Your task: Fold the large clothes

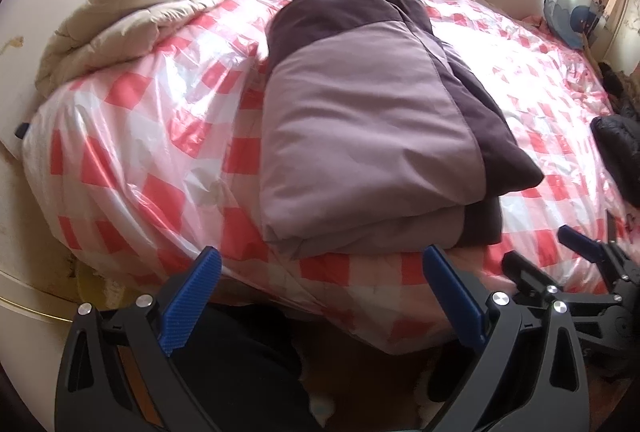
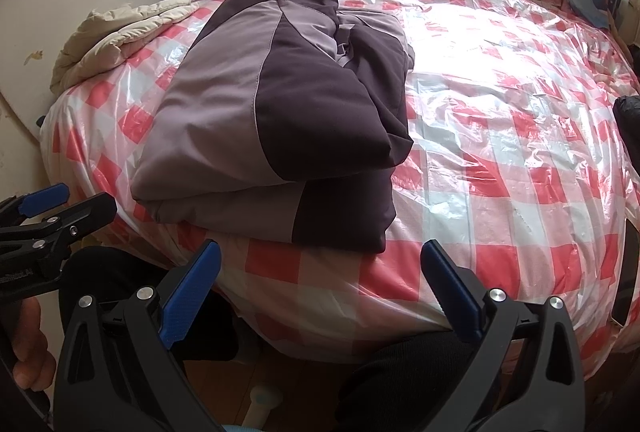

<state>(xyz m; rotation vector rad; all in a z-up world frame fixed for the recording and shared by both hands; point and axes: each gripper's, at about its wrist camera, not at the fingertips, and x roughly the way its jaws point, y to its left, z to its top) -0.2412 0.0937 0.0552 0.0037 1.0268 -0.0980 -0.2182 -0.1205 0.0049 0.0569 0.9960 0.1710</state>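
Folded jacket in two purple tones, lying on a bed under a red-and-white checked plastic sheet, near the bed's front edge. Left gripper released, jaws spread wide and empty, just short of the jacket's near fold and not touching it. Right gripper likewise released and empty, held in front of the bed edge; the jacket lies ahead and to its left. A cream quilt sits at the bed's far left, apart from the jacket.
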